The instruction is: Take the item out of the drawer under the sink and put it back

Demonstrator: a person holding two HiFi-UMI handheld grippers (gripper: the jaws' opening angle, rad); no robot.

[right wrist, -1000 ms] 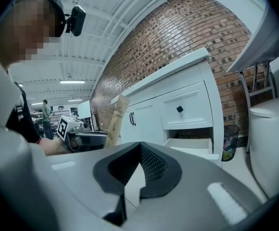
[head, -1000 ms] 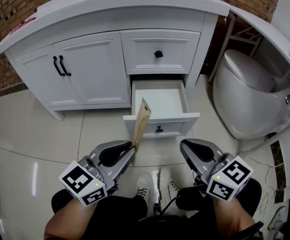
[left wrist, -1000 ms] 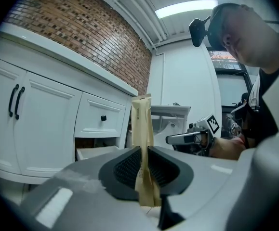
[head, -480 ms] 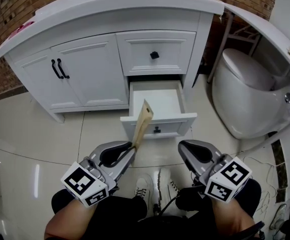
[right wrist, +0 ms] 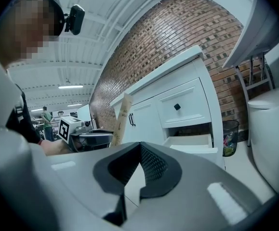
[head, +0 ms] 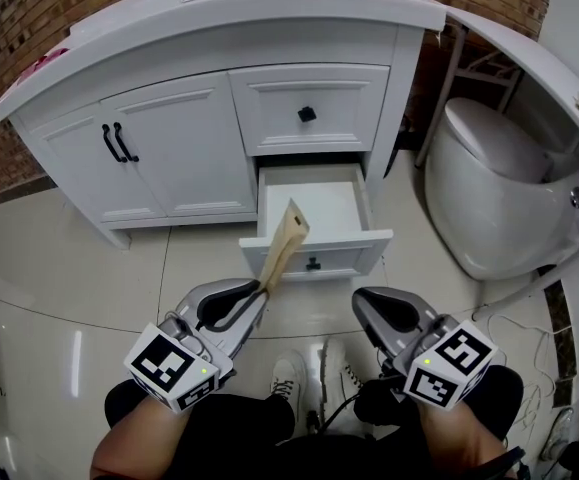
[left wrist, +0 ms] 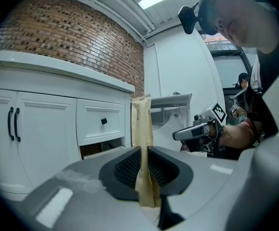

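A tan paper pouch [head: 285, 238] is clamped between the fingers of the left gripper [head: 260, 290], before the open drawer [head: 354, 254]; the fingers of the right gripper [head: 360, 298] are pressed together, empty.

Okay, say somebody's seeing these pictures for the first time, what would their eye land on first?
Probably the tan packet, clamped by its lower end in the left gripper and sticking up. Just behind it, the lower drawer of the white vanity stands pulled out, its visible inside bare. The right gripper hangs shut and empty alongside.
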